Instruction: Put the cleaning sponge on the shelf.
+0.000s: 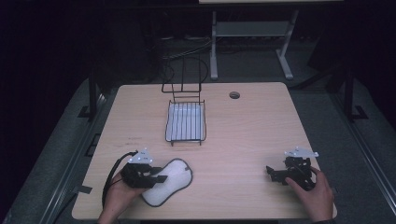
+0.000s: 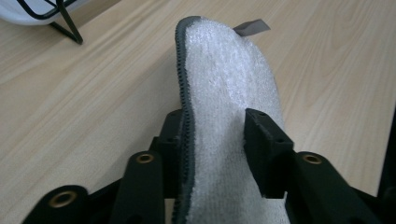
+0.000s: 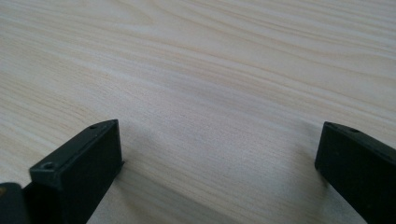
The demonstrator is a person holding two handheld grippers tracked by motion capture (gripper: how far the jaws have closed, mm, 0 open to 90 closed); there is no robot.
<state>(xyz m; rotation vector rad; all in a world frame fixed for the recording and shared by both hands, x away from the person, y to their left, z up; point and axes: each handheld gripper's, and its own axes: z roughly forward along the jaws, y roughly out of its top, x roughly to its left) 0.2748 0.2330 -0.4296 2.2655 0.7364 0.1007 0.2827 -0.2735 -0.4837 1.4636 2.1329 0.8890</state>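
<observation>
At table's middle: wire basket holds white tray | left hand-held gripper clamps pad | right wide open.

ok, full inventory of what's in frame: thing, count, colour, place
table: 1, light wood grain, takes up the middle of the high view
cable hole: 1, dark round, far edge of table, right of the rack
wire rack: 1, black wire over a white tray, far centre of table
padded mitt: 1, white with dark grey edging and a small grey loop tab, near left of table, one edge lifted between the left jaws
desk frame: 1, grey, on the floor beyond the table
left gripper: 1, black, near left, jaws around the mitt's edge, pads on both sides of it
right gripper: 1, black, near right, jaws wide apart over bare table
hands: 2, bottom edge, one on each gripper
</observation>
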